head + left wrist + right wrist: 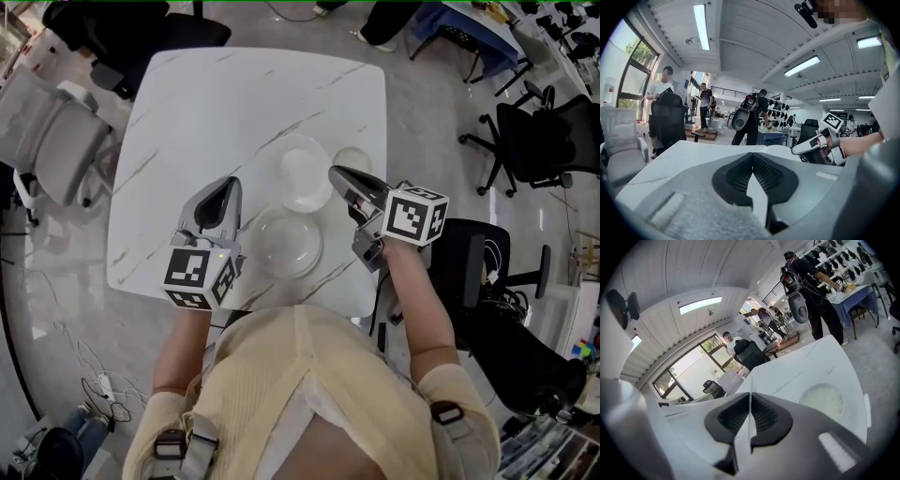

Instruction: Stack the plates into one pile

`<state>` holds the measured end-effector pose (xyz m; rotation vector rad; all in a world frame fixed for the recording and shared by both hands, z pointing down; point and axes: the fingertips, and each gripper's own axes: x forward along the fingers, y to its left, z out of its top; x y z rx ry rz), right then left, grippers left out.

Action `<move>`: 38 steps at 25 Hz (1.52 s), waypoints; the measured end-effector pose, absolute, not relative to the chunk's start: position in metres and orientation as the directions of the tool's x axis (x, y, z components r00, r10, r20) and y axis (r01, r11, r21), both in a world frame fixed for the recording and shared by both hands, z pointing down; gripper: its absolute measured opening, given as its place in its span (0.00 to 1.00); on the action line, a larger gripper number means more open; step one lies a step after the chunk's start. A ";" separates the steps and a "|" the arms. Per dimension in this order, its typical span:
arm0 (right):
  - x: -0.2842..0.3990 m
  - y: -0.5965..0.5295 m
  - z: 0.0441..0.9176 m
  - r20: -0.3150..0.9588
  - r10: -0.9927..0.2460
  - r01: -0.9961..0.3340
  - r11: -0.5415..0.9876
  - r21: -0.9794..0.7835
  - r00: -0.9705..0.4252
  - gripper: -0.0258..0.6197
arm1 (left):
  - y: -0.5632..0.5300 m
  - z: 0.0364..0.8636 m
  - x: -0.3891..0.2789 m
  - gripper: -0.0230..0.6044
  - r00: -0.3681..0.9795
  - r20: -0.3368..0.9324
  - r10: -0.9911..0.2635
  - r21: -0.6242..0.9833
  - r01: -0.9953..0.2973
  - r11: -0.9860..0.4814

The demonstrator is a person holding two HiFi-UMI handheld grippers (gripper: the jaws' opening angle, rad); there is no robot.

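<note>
Three clear glass plates lie on the white marble table [206,103]. A large one [305,173] is near the middle, another [286,244] lies closer to me, and a small one [353,160] sits to the right. My left gripper [229,184] hovers left of the near plate, jaws shut with nothing between them [752,161]. My right gripper [335,172] is shut and empty too [750,394], with its tip between the large plate and the small plate. The small plate [822,400] shows just right of its jaws. The right gripper [813,145] also appears in the left gripper view.
A grey office chair [47,141] stands left of the table and black chairs [534,141] stand to the right. People [750,117] stand beyond the far edge of the table. The table's far half holds no objects.
</note>
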<state>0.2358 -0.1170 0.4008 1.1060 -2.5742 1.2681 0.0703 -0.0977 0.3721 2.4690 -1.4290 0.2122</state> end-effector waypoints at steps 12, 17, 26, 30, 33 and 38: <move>0.213 -0.060 0.419 0.346 -0.468 -0.546 0.405 -0.733 -0.813 0.07 | -0.064 0.382 0.059 0.05 0.482 0.295 -0.825 0.152 -0.876 -0.458; 0.206 -0.037 0.424 0.334 -0.427 -0.508 0.403 -0.761 -0.840 0.07 | -0.052 0.386 0.057 0.05 0.483 0.311 -0.819 0.154 -0.876 -0.458; 0.203 -0.007 0.441 0.333 -0.379 -0.474 0.383 -0.793 -0.864 0.07 | -0.026 0.406 0.063 0.05 0.500 0.360 -0.788 0.157 -0.865 -0.477; 0.204 -0.002 0.449 0.329 -0.378 -0.462 0.348 -0.816 -0.865 0.07 | -0.019 0.411 0.067 0.05 0.511 0.370 -0.776 0.155 -0.857 -0.491; 0.206 -0.002 0.456 0.337 -0.383 -0.468 0.329 -0.820 -0.860 0.07 | -0.015 0.416 0.070 0.05 0.521 0.374 -0.767 0.160 -0.851 -0.500; 0.215 -0.002 0.472 0.373 -0.400 -0.500 0.284 -0.818 -0.837 0.06 | -0.010 0.430 0.072 0.05 0.524 0.396 -0.754 0.169 -0.849 -0.501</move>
